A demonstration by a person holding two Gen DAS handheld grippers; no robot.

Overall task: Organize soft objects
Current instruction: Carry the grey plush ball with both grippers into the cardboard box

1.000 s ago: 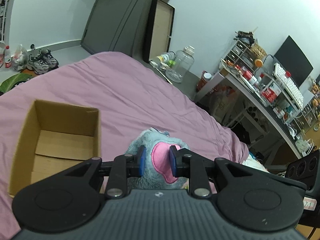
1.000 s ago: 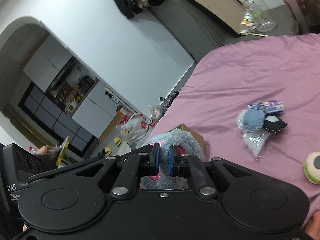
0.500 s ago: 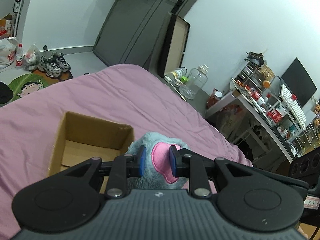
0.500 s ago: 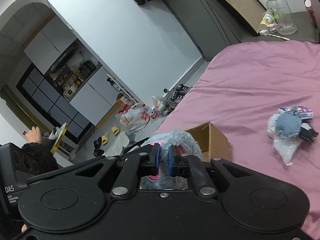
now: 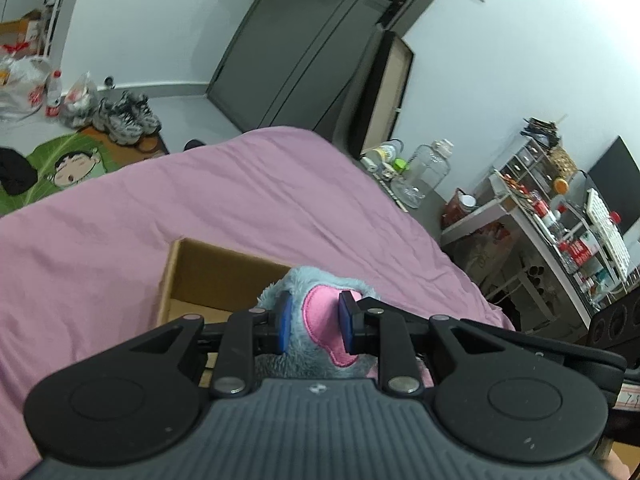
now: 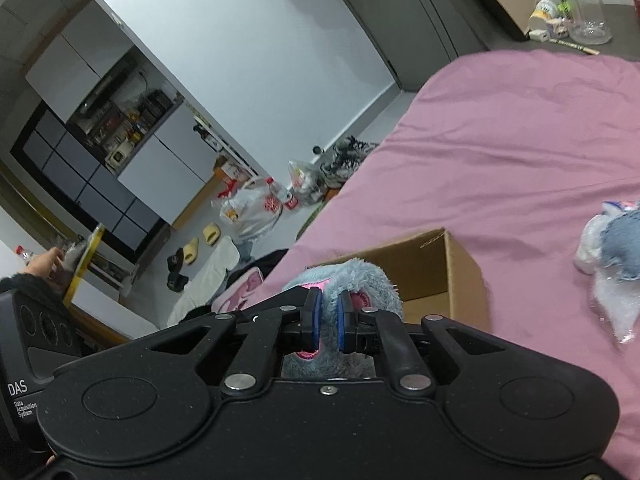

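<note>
Both tools, left tool (image 5: 311,322) and right tool (image 6: 326,320), clench the blue plush toy (image 5: 320,312) at lower centre, above the cardboard box (image 6: 436,276). Carrying step; next, lower it into the box and release.

Black left claw (image 5: 314,326), blue pads (image 5: 283,322), silver screws, seemingly ribbed grey housing.

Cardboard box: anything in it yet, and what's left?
Nothing visibly done: the cardboard box shows only bare floor. In hand: both tongs, left and right, clamp the blue plush beside the box. Left: the small blue toy on the pink bedsheet.
</note>
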